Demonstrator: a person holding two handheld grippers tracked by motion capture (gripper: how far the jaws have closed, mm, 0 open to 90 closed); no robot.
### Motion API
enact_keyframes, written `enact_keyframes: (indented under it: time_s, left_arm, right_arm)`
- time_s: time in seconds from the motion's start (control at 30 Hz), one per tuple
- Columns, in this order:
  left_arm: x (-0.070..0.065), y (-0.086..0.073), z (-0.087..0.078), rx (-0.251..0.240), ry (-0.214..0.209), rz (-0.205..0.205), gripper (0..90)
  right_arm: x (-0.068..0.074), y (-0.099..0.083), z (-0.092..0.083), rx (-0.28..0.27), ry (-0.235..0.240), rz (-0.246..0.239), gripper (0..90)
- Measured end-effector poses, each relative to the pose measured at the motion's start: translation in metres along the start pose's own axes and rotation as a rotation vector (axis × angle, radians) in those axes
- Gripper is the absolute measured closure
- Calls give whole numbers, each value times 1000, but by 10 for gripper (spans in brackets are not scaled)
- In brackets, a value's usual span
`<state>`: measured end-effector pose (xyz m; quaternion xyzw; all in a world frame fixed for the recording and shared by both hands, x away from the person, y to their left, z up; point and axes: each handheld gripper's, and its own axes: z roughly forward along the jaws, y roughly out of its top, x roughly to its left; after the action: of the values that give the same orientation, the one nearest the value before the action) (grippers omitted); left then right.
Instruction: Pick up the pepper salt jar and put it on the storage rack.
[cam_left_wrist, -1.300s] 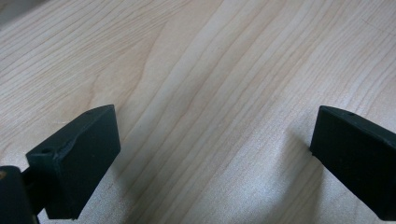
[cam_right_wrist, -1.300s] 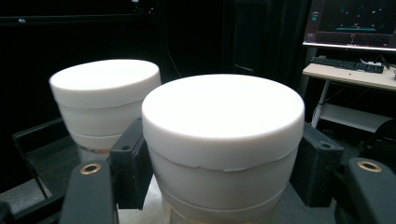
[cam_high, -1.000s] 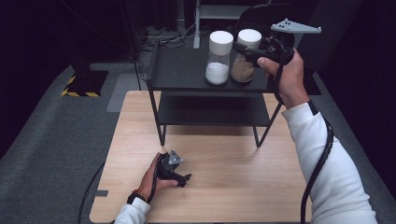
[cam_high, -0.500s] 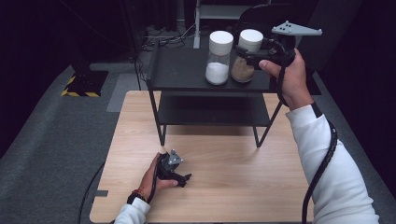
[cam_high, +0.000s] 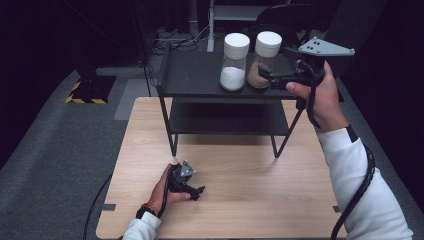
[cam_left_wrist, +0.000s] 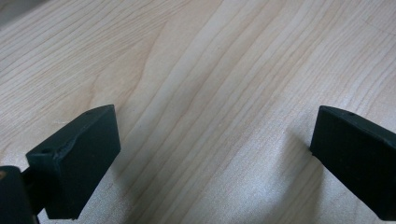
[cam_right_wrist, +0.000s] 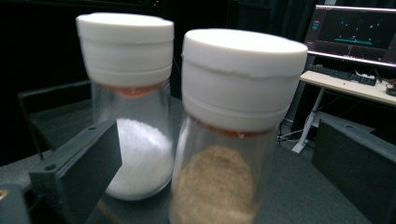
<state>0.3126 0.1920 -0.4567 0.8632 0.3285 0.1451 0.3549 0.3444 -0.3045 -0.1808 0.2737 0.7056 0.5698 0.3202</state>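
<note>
At upper right of the high view, the right gripper (cam_high: 267, 77) reaches the upright jar of brown powder (cam_high: 262, 60) on the black shelf (cam_high: 195, 77), jaws apart on either side of it, closer than a moment ago. The left gripper (cam_high: 192, 189) rests open on the wooden table (cam_high: 280, 200), lower centre.

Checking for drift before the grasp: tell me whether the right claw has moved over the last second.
Barely, if at all. In the high view the right claw stays at the brown-filled jar on the black shelf, open; any creep toward the jar is too slight to call.
</note>
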Motion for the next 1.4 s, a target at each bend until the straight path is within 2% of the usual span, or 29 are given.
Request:
enact_keyframes:
  time_s: [0.33, 0.67, 0.9, 1.07, 1.4]
  left_arm:
    - [0, 0, 0, 1, 0, 1, 16]
    - [0, 0, 0, 3, -1, -1, 16]
    - [0, 0, 0, 2, -1, 0, 16]
    - [0, 0, 0, 2, -1, 0, 16]
    - [0, 0, 0, 2, -1, 1, 16]
  right_arm:
    - [13, -15, -14, 24, -1, -61, 1]
    - [21, -41, -25, 48, 14, -71, 1]
    - [23, -58, -32, 64, 22, -61, 1]
    - [26, -71, -35, 76, 15, -82, 1]
    - [29, -101, -41, 110, 46, -97, 2]
